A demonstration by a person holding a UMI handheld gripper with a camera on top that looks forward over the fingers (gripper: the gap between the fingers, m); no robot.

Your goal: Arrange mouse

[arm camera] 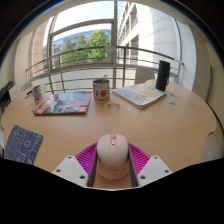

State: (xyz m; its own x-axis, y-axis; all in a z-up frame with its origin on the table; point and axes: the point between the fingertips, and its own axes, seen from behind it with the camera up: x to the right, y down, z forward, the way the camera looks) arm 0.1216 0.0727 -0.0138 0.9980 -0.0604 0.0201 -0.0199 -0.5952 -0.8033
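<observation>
A beige computer mouse [112, 157] with an orange-tinted scroll wheel sits between my gripper's [112, 162] two fingers. The magenta pads [87, 156] press against both of its sides. The mouse is held over the near edge of a round wooden table [150, 128], with its nose pointing away from me. Its underside is hidden, so I cannot tell whether it touches the table.
On the table's far side lie a magazine [63, 102], a white mug with a red mark [101, 90], an open book with papers [140, 95] and a dark upright speaker [163, 75]. A blue patterned mouse mat [24, 143] lies near left. Windows and a railing stand behind.
</observation>
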